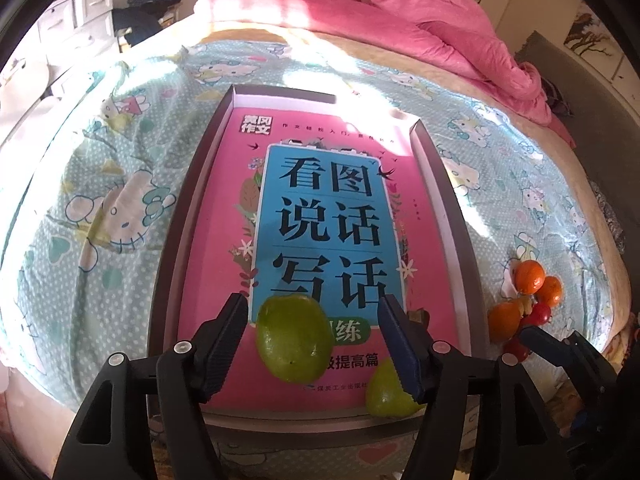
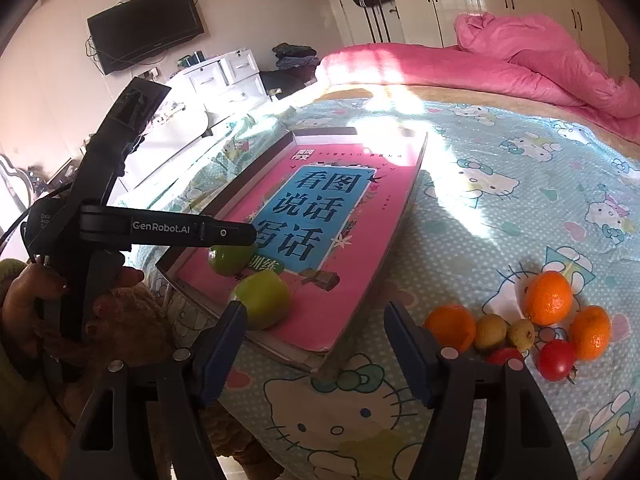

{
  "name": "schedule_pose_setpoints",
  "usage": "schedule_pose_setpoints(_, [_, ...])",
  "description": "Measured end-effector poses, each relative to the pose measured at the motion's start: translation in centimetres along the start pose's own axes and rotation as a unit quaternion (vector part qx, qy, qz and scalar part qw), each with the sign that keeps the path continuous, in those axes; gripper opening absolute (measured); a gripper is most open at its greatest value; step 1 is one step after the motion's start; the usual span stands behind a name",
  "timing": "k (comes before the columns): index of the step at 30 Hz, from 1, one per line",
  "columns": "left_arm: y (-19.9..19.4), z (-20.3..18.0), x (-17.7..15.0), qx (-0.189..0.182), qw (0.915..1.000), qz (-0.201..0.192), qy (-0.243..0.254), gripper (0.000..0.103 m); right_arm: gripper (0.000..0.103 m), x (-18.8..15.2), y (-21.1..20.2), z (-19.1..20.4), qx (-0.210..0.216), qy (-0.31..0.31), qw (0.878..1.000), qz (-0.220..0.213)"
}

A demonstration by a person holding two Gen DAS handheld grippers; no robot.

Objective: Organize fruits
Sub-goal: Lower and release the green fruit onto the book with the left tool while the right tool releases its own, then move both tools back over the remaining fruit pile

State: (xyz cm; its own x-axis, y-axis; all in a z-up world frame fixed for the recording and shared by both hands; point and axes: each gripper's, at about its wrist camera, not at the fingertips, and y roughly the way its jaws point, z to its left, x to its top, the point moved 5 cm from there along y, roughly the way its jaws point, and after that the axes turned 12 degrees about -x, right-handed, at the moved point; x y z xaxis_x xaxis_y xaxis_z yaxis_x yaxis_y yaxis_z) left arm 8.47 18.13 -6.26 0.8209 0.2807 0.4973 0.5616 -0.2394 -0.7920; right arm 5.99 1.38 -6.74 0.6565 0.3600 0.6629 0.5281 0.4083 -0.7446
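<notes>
- currently left gripper (image 1: 312, 344) jaws wide, straddling green fruit (image 1: 294, 338) in tray (image 1: 176, 240), likely just placed
- right gripper (image 2: 316, 344) wide, empty, near oranges (image 2: 548, 298) on bedsheet (image 2: 500, 220), next pick

Your left black two-finger gripper with ribbed dark-blue pads (image 1: 312, 344) is held low and level, pointing forward, its jaws spread wide with nothing clamped between them. Your right gripper of the same black frame and blue ribbed pads (image 2: 316, 354) is likewise spread wide and grips nothing, tilted slightly downward. In the right wrist view your left hand (image 2: 60, 312) wraps around the black handle of the left gripper, fingers curled on the grip, with the gripper's long black body reaching forward from it.
</notes>
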Motion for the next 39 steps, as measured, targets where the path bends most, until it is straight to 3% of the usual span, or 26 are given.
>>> schedule_pose_setpoints(4, [-0.6,-0.3,0.5,-0.001,0.9999,-0.016,0.007,0.074,0.078,0.2,-0.3,-0.4,-0.008,0.005,1.0,-0.006])
schedule_pose_setpoints(14, [-1.9,-1.6,0.8,-0.021,0.9983,-0.047,0.029,0.075,0.078,0.6,-1.2,-1.5,-0.022,0.018,0.999,-0.022])
schedule_pose_setpoints(39, [-3.3,-6.9,-0.3,-0.032,0.9955,-0.055,0.07,0.076,0.081,1.0,-5.7,-6.6,-0.066,0.06,0.994,-0.069])
